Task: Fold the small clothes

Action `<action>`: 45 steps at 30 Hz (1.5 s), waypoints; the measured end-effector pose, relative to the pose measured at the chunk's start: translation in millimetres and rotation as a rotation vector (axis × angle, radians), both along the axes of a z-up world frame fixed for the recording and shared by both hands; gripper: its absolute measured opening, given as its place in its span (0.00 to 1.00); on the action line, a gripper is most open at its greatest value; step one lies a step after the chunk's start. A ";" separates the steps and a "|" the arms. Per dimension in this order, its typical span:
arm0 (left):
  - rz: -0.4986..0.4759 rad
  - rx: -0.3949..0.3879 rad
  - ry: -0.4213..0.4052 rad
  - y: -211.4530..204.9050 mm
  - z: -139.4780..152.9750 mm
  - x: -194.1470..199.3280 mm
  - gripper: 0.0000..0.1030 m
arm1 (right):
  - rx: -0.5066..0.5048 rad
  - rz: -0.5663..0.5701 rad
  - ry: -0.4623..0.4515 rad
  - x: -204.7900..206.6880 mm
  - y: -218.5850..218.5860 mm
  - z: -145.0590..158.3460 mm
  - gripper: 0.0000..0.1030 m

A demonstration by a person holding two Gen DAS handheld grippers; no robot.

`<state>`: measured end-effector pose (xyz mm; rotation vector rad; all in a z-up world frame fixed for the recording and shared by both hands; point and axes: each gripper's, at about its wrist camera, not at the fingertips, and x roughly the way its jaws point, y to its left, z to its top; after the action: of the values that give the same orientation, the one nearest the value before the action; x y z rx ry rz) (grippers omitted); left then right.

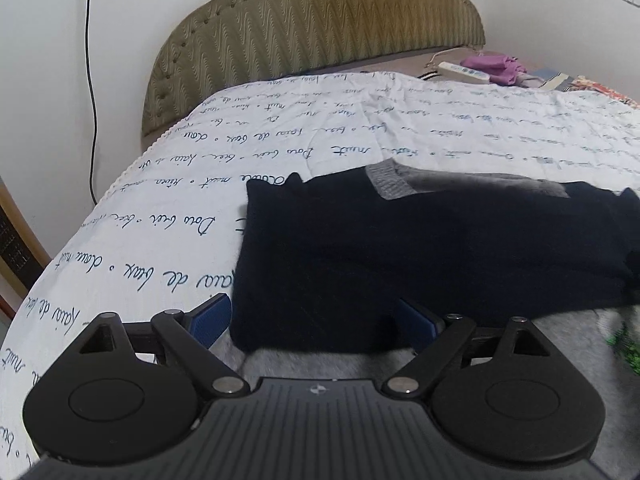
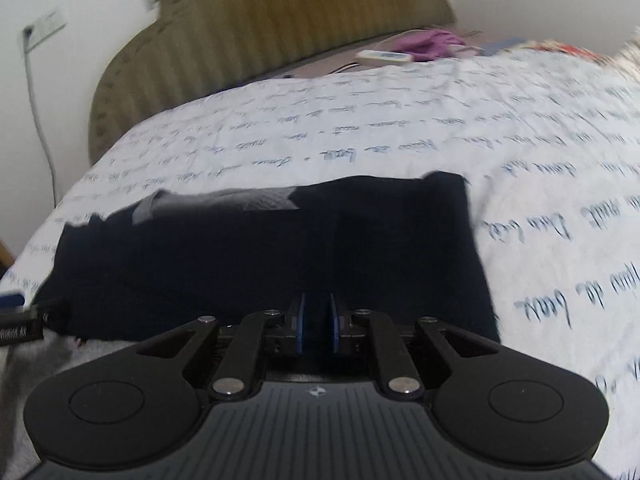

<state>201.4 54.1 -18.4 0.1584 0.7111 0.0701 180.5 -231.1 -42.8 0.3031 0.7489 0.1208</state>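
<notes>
- White bedsheet (image 1: 304,140) with blue handwriting print covers the bed, below an olive padded headboard (image 1: 320,24).
- Dark navy garment (image 1: 420,248) with a grey collar lies folded flat on the sheet.
- Left gripper (image 1: 320,320) gapes wide at the garment's near hem.
- Right gripper (image 2: 316,322), blue pads narrow, pinches the near hem.

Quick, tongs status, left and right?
Left tongs: open, straddling the near edge of the dark sweater.
Right tongs: nearly closed on the sweater's near edge.
</notes>
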 end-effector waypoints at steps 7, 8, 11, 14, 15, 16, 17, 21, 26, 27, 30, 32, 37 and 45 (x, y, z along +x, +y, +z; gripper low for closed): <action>0.002 -0.047 0.010 -5.3 1.6 -23.6 0.90 | -0.023 0.049 -0.081 -38.4 18.6 16.8 0.74; -0.001 -0.052 0.012 -6.5 2.0 -26.7 0.90 | -0.036 0.065 -0.094 -43.9 24.0 16.8 0.72; -0.013 -0.067 0.012 -10.8 3.5 -35.8 0.91 | -0.086 0.089 -0.091 -54.3 35.8 16.7 0.72; -0.016 -0.091 0.010 -13.5 4.8 -45.0 0.93 | -0.096 0.092 -0.078 -60.5 41.6 15.2 0.73; -0.018 -0.099 0.011 -14.4 4.8 -48.1 0.93 | -0.097 0.089 -0.070 -61.7 42.3 14.2 0.75; -0.019 -0.107 0.012 -15.4 4.1 -51.1 0.94 | -0.099 0.084 -0.062 -62.9 42.7 13.0 0.77; -0.021 -0.111 0.015 -16.3 3.1 -53.6 0.94 | -0.104 0.079 -0.054 -64.3 43.8 11.3 0.79; -0.022 -0.110 0.027 -19.2 -4.2 -61.4 0.94 | -0.128 0.067 -0.034 -69.5 44.0 5.2 0.80; -0.011 -0.102 0.050 -19.5 -22.1 -63.8 0.96 | -0.130 0.036 -0.014 -73.5 38.1 -3.5 0.86; -0.008 -0.099 0.051 -19.3 -26.4 -64.3 0.97 | -0.135 0.027 -0.009 -74.0 37.6 -5.7 0.86; -0.011 -0.081 0.020 -20.0 -33.6 -68.9 1.00 | -0.165 0.012 0.006 -75.4 38.4 -12.6 0.89; -0.016 -0.068 0.000 -21.7 -36.8 -72.2 1.00 | -0.184 0.011 -0.001 -77.9 41.1 -16.4 0.94; -0.018 -0.064 -0.021 -23.4 -39.8 -76.7 1.00 | -0.213 -0.005 -0.036 -84.3 47.4 -25.4 1.00; -0.012 -0.072 -0.036 -22.8 -40.8 -78.3 1.00 | -0.196 -0.012 -0.044 -86.7 45.4 -28.2 1.00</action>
<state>123.0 31.3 -59.2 0.0920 0.6756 0.0360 93.7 -185.7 -71.0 0.1182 0.7089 0.0426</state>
